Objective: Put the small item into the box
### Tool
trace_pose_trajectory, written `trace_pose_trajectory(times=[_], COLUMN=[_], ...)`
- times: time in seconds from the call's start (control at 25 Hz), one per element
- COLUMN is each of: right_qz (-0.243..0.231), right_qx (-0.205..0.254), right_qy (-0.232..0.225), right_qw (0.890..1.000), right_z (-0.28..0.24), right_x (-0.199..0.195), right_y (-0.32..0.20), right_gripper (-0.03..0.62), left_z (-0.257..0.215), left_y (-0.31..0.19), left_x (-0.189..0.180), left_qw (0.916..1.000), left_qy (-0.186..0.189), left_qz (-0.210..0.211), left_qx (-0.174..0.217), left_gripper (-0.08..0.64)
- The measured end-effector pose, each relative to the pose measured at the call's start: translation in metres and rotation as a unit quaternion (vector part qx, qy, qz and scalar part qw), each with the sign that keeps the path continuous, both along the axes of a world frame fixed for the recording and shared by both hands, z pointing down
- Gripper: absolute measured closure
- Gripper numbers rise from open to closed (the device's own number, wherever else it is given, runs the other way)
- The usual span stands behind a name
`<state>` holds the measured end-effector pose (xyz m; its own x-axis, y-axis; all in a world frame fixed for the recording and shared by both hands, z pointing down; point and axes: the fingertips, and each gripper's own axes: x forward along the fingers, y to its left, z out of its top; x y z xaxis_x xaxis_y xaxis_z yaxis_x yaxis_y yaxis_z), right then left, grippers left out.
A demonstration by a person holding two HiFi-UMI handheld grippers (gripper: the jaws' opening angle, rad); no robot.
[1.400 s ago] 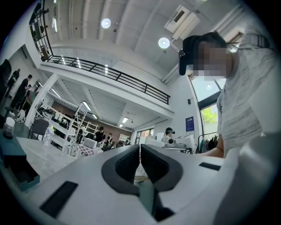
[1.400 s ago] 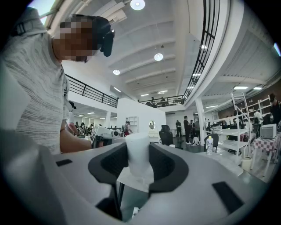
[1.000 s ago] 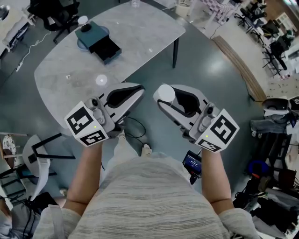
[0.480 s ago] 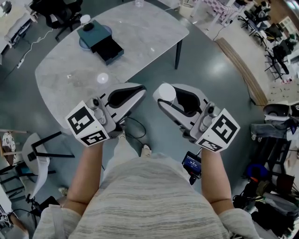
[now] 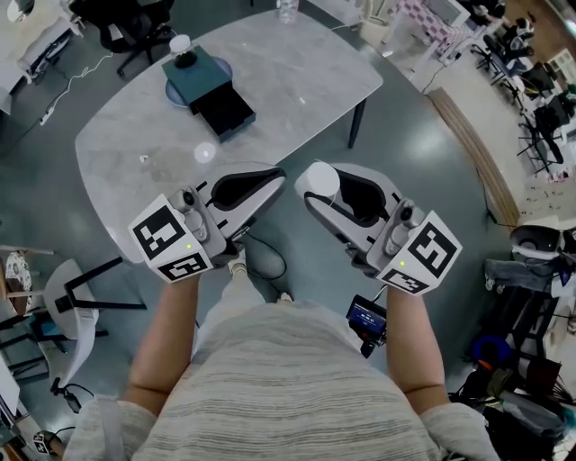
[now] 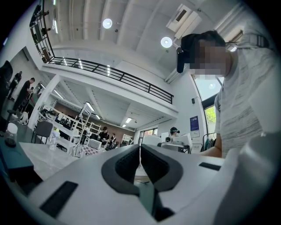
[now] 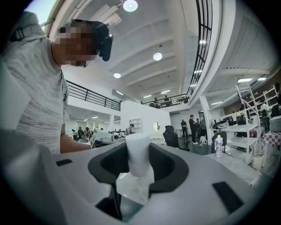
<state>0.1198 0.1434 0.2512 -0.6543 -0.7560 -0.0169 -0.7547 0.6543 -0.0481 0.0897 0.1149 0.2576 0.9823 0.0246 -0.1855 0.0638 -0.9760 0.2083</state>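
In the head view both grippers are held side by side over the floor, just short of the table's near edge. My right gripper (image 5: 308, 185) (image 7: 138, 154) is shut on a small white cylinder (image 5: 320, 180) (image 7: 137, 145), which stands up between its dark pads. My left gripper (image 5: 275, 173) (image 6: 140, 151) is shut with nothing in it, its pads meeting in a thin line. The box (image 5: 200, 74) is dark teal, sits on a round blue plate at the table's far left, and has a black drawer (image 5: 225, 112) pulled out towards me.
The grey marble table (image 5: 297, 63) carries a white disc (image 5: 205, 153), a tiny white bit (image 5: 144, 159) and a bottle (image 5: 286, 9) at the far edge. A white ball (image 5: 183, 43) sits behind the box. A chair (image 5: 76, 306) stands at my left. Cluttered gear lies on the floor at the right.
The table and box have slid a little right and towards me in the head view. Both grippers keep the same pose, and the right one still holds the white cylinder.
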Motion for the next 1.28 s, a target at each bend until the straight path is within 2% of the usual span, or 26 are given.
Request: trace_pose_trajectory(times=[0.32,0.8,1.28], right_qz=[-0.021,-0.032,-0.026], right_qx=[0.003,0.002,-0.039], right_qy=[0.002,0.008,0.026], right_qw=[1.000,0.999,0.999], right_z=[-0.011,-0.005,0.029], right_x=[-0.019,-0.072,-0.090], right_y=[-0.067,-0.172,-0.258], right_gripper=[0.417,0.417,0.417], left_z=[-0.011,-0.006,0.022], left_y=[-0.068,-0.167,-0.251], left_x=[-0.016,-0.063,-0.091], left_qw=[0.9998,0.9995,0.9988], left_qy=[0.001,-0.018,-0.030], left_qz=[-0.017,-0.018,-0.039], left_qx=[0.009,0.019,0.000], left_gripper=[0.541,0.541,0.541])
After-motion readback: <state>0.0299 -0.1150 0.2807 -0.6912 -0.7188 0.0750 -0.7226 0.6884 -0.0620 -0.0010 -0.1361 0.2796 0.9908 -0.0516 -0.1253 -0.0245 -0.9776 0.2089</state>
